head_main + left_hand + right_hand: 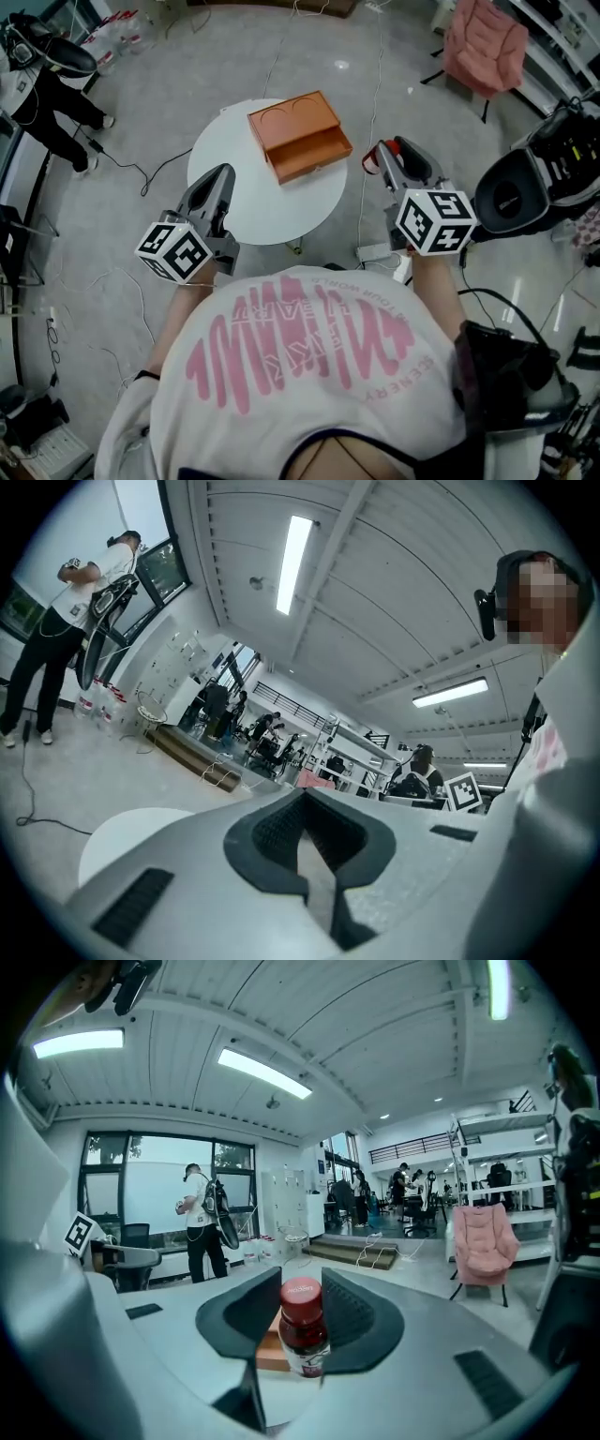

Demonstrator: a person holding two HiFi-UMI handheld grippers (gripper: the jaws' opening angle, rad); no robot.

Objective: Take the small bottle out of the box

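So the small bottle (303,1335), red cap and dark red contents, sits clamped upright in the right gripper (300,1283). The left gripper (305,836) has its fingers together.

A round white table (246,211) stands on a grey, glossy floor (141,56). A black cable (127,167) lies on the floor at the table's left side, toward a person in black trousers (58,108) who stands well apart. A pink armchair (485,42) is far off at the right. A black office chair (514,195) stands nearer. Long lamps (292,562) shine on the ceiling.
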